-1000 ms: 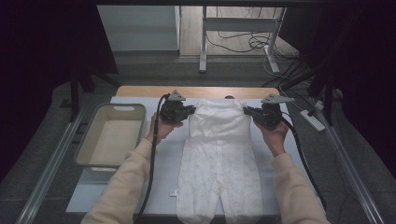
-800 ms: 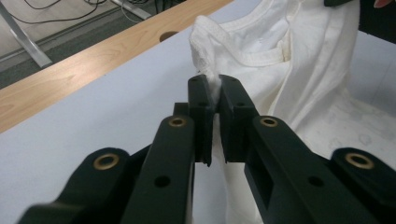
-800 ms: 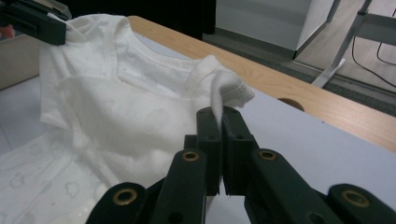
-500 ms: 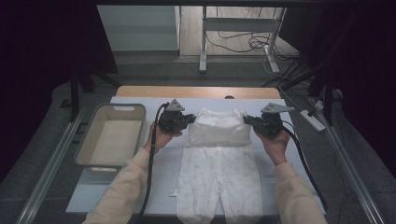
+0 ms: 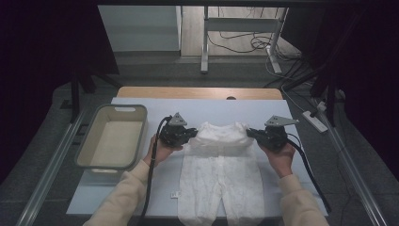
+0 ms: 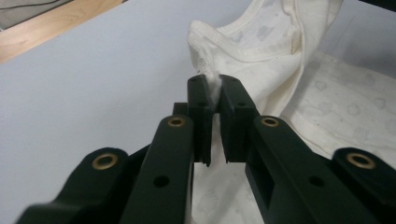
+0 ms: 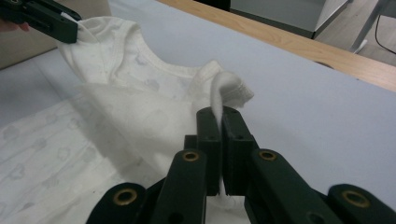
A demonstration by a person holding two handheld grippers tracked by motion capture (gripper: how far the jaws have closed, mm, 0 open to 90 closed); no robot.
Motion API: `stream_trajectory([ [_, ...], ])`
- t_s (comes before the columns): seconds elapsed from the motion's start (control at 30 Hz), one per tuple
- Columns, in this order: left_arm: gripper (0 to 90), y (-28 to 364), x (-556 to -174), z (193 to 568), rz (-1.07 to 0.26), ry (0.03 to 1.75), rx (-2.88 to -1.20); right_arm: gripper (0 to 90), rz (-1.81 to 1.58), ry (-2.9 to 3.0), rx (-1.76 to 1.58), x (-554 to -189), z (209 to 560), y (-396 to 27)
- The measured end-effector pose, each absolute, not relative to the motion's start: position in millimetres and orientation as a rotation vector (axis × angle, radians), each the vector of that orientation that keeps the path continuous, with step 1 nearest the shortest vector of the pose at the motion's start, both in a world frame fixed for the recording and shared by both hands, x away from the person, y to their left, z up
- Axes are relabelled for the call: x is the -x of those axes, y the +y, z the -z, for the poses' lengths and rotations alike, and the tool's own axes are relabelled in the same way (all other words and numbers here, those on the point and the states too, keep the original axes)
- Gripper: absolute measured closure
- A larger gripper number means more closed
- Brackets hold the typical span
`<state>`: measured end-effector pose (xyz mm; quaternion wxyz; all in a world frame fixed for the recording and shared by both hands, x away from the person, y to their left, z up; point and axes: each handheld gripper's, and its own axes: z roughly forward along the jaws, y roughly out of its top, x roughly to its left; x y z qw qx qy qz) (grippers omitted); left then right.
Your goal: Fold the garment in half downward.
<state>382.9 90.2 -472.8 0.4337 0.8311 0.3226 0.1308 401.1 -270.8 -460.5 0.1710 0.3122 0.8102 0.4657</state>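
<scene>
Garment: a white baby romper (image 5: 221, 174) lies on the pale surface (image 5: 141, 193), between the two hands.
Long axis: runs from the far edge toward the person; neck end far, legs near, reaching the near edge.
Top part: lifted and folded back toward the legs, so the shoulders hang above the chest.
Left claw (image 5: 192, 134): clenched on the romper's left shoulder edge; cloth shows pinched between the pads (image 6: 201, 100).
Right claw (image 5: 251, 133): clamped on the other shoulder, a tuft of fabric bulging above the pads (image 7: 209, 126).
Basket (image 5: 89, 146): beige tub left of the romper, well apart; seemingly empty, though the light is dim.
</scene>
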Motion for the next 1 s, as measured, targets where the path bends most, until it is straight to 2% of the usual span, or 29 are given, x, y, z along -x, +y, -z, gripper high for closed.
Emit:
stream_trajectory([
  [0.63,82.5,89,-379,481,-0.3,0.813,-2.092,87.0,-1.315,2.334,-0.896,-394,471,-269],
  [1.0,82.0,87,-364,488,-0.284,0.811,-2.136,87.0,-1.324,2.364,-0.915,-375,478,-273],
])
